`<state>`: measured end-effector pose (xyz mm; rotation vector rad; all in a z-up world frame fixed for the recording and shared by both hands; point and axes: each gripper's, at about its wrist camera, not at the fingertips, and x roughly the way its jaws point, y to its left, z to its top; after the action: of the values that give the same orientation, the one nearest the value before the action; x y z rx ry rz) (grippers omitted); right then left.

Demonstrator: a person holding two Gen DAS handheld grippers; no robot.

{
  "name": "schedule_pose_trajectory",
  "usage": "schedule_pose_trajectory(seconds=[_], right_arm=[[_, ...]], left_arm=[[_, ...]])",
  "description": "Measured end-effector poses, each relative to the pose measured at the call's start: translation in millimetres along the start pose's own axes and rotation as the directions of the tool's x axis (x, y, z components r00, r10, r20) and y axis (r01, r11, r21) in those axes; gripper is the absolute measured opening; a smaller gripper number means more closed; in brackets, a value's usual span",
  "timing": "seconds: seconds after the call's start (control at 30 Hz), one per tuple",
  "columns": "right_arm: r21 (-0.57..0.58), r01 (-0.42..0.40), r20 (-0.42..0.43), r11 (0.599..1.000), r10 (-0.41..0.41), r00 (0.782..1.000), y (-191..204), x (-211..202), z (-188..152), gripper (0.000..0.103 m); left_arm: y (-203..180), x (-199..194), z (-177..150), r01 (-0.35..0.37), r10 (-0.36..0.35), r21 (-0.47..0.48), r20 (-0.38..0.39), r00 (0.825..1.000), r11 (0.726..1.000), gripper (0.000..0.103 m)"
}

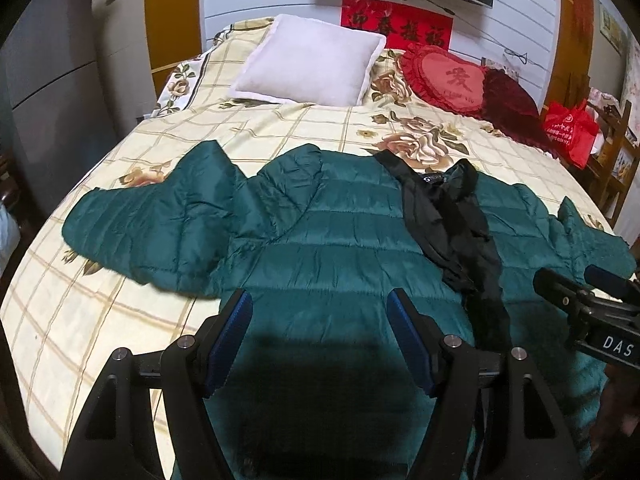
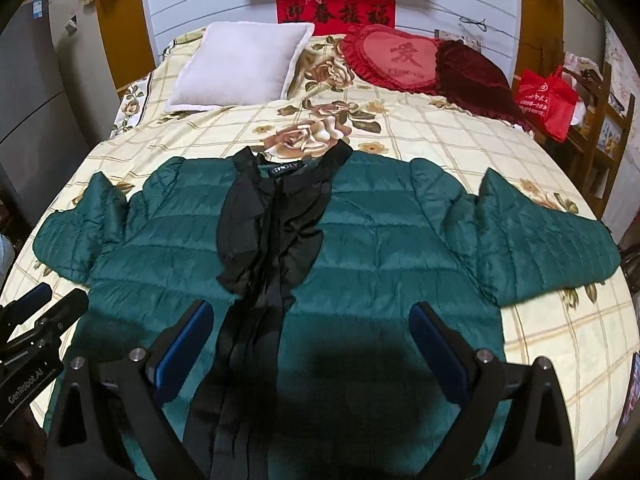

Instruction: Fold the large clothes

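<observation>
A dark green quilted puffer jacket [image 1: 320,240] lies spread flat on the bed, front up, sleeves out to both sides; it also shows in the right wrist view [image 2: 380,240]. Its black lining and collar [image 1: 452,216] show along the open front, seen too in the right wrist view [image 2: 268,232]. My left gripper [image 1: 320,336] is open and empty above the jacket's lower left part. My right gripper [image 2: 312,344] is open and empty above the lower middle, near the black front edge. Each gripper shows at the other view's edge: the right one [image 1: 592,304] and the left one [image 2: 36,320].
The bed [image 1: 100,320] has a cream floral checked cover. A white pillow [image 1: 312,60], a red heart cushion [image 1: 448,76] and a dark red cushion [image 1: 512,108] lie at its head. A red bag [image 1: 572,132] sits on wooden furniture at the right. A grey cabinet [image 1: 52,80] stands left.
</observation>
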<state>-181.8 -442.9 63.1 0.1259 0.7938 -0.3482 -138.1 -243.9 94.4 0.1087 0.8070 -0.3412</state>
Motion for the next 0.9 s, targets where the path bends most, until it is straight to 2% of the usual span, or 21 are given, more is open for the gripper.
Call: schedule_pose_trajectory(seconds=[0.43,0.9], right_arm=[[-0.016,-0.013,-0.027,1.0,0.013,1.0,11,48,13,0.1],[-0.027,-0.021,-0.035,0.999,0.02,0.999,28,71,19,0.1]], left_arm=[[10,40,9,-0.028,0.028,-0.026,-0.018,0.999,0.999,0.068],[13,54,14,-0.029,0.028,-0.03,-0.026,0.999,0.999,0.068]])
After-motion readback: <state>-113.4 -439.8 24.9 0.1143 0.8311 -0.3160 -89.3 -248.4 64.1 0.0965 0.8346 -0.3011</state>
